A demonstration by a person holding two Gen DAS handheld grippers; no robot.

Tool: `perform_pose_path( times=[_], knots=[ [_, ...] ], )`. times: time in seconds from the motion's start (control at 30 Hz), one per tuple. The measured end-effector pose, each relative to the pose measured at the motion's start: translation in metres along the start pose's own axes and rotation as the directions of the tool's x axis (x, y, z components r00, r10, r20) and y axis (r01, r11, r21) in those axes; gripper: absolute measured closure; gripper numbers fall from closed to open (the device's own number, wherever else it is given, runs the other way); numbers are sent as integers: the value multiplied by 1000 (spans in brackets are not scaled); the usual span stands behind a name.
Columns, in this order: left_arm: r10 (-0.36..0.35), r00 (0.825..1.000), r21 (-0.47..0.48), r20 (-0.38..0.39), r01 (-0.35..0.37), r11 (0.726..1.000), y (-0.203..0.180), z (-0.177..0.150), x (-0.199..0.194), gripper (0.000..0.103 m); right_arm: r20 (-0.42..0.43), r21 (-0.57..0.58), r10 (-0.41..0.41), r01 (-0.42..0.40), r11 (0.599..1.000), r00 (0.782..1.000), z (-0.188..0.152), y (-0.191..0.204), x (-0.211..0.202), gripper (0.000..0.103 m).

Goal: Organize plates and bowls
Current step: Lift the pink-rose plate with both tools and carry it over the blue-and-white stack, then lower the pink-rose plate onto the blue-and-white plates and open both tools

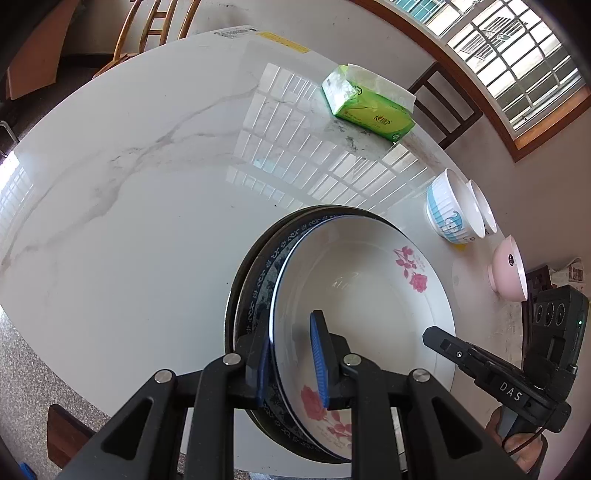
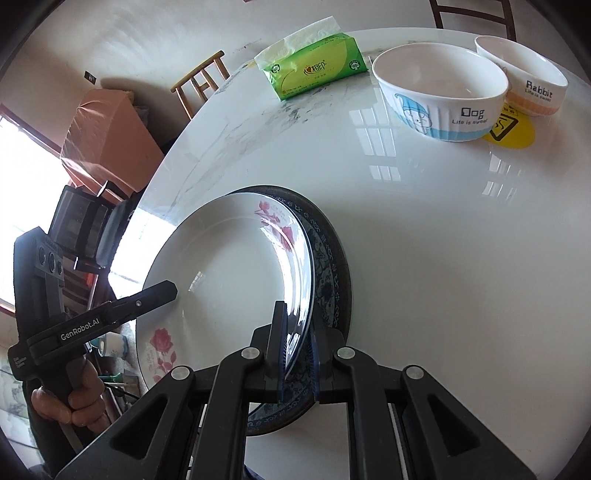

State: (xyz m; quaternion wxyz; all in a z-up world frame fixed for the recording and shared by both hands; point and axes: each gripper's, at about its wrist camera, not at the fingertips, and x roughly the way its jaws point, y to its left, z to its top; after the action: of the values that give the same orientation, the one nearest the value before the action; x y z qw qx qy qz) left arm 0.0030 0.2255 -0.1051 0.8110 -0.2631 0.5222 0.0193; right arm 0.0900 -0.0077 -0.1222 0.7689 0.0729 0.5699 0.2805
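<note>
A white marble-veined table (image 1: 147, 184) reflects the barred window (image 1: 517, 62); near its far edge lies a green tissue pack (image 1: 369, 107), a white sheet sticking out of its top; a round yellow sticker (image 2: 511, 129) sits on the tabletop; wooden chairs (image 1: 155, 29) stand beyond the table; a covered orange-brown box (image 2: 110, 136) rests against the wall.

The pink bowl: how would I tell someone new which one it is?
Start at the white marble table and find the plate stack held by the left hand-held gripper. Beyond its right rim stand three bowls; the pink bowl is the nearest. Unlike the blue-striped bowl, it is plain pink.
</note>
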Motion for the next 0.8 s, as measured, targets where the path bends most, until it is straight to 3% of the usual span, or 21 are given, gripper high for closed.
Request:
perform_pose_path(
  times=[0.6, 0.8],
  knots=[
    [22, 1000, 13, -11, -22, 1000, -2, 4, 0, 84, -17, 2, -6, 6, 1000, 1000, 1, 0, 0, 90],
    [61, 998, 42, -23, -60, 997, -8, 6, 2, 83, -19, -8, -22, 22, 1000, 1000, 1, 3, -2, 88]
  ],
)
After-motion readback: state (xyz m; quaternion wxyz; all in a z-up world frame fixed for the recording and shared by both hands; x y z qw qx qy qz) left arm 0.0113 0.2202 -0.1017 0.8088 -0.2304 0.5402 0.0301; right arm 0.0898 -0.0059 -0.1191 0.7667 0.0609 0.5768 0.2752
